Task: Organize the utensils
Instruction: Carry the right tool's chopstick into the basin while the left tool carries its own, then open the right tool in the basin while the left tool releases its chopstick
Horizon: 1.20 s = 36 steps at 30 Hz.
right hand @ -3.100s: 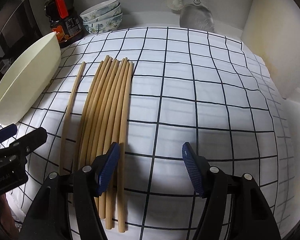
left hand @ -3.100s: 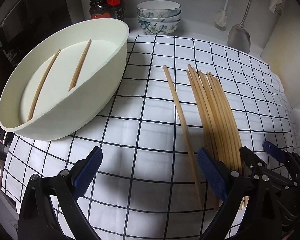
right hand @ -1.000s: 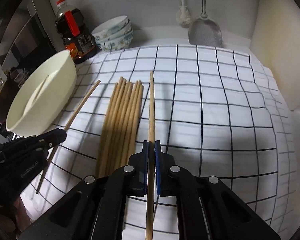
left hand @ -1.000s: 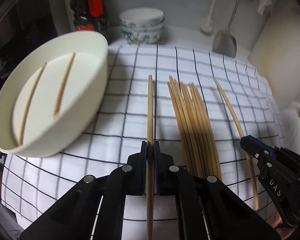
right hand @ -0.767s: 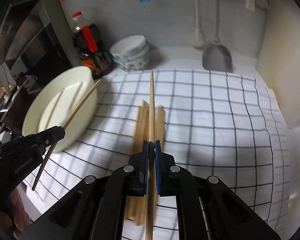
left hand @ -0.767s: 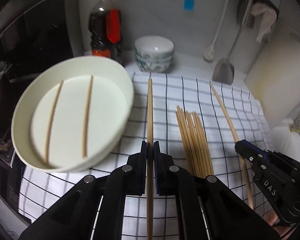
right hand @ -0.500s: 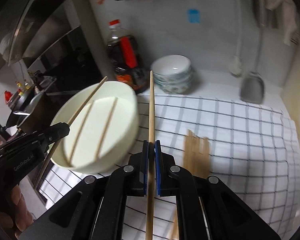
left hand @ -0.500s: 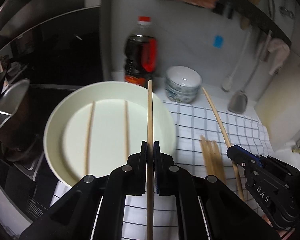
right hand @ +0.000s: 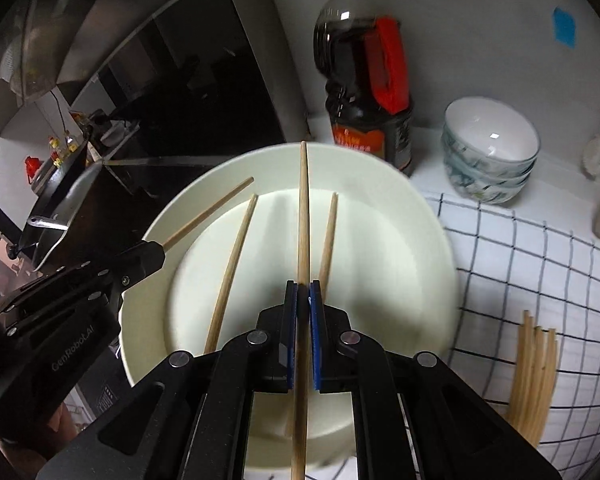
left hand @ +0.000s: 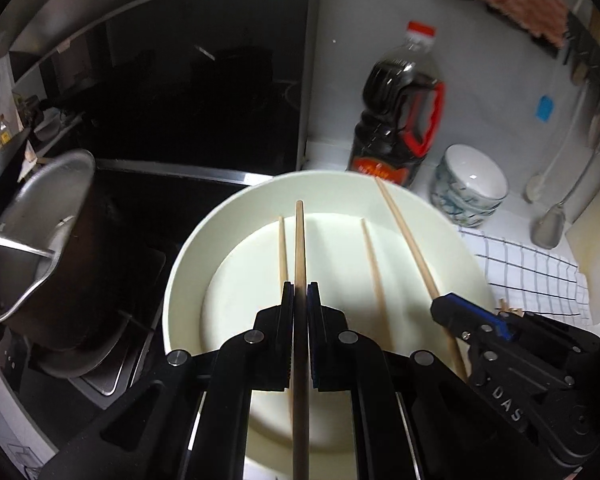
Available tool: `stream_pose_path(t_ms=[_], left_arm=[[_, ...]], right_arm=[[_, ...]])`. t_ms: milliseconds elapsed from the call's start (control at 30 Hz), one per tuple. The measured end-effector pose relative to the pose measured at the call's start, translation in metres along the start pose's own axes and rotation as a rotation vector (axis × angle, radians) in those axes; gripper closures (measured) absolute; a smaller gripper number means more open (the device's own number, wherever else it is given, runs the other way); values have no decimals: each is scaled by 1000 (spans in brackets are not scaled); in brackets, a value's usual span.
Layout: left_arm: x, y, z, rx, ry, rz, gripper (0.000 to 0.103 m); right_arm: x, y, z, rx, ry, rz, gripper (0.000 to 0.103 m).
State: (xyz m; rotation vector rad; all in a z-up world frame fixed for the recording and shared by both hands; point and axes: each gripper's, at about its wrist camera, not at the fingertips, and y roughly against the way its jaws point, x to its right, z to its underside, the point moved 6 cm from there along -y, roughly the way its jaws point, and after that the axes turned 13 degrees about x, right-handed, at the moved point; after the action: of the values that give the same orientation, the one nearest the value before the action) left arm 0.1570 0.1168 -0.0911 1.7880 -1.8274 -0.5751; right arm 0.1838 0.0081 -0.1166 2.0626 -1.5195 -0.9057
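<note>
A cream oval basin (left hand: 188, 264) (right hand: 424, 240) holds two wooden chopsticks (left hand: 374, 268) (right hand: 230, 272) lying on its floor. My left gripper (left hand: 299, 296) is shut on a chopstick (left hand: 299, 248) and holds it over the basin. My right gripper (right hand: 303, 292) is shut on another chopstick (right hand: 303, 208), also above the basin; it shows in the left wrist view (left hand: 408, 236) to the right. A bundle of several chopsticks (right hand: 534, 364) lies on the checked cloth (right hand: 540, 264).
A dark sauce bottle (left hand: 400, 108) (right hand: 364, 80) and stacked patterned bowls (left hand: 470, 184) (right hand: 490, 148) stand behind the basin. A metal pot (left hand: 40, 256) sits on the dark stove at left. A spatula (left hand: 548, 228) hangs at the far right.
Both grippers closed on one chopstick each, lifted them off the cloth and carried them left; they now hang over the basin instead of the cloth.
</note>
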Motion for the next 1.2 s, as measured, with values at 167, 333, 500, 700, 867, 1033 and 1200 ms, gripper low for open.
stream_pose_path(t_ms=[167,333,500,700,867,1033,1200], left_arm=[[-6,-28,7,-39,1,6,96],[-3,-48,15,-79,-1,33,95],[-3,-59,26,-141,-11,35,94],[-11,-58,34,-180,5,17,82],[-23,-41,32,-131,21,-35,35],[-27,-28,30,-125,19,-60,30],[-25,-12,31,-117,10,-73,25]], right_arm=[[-2,-28,8,-63,-20,26,97],[1,-43,13,-102,-41,50,97],[5,-52,18,-126,-53,67,97],[4,-50,16,-114,-45,78,79],[9,-37,14,-79,-44,94,70],[12,-19,16,-55,-41,99,65],[14,5,20,-29,-34,102,58]])
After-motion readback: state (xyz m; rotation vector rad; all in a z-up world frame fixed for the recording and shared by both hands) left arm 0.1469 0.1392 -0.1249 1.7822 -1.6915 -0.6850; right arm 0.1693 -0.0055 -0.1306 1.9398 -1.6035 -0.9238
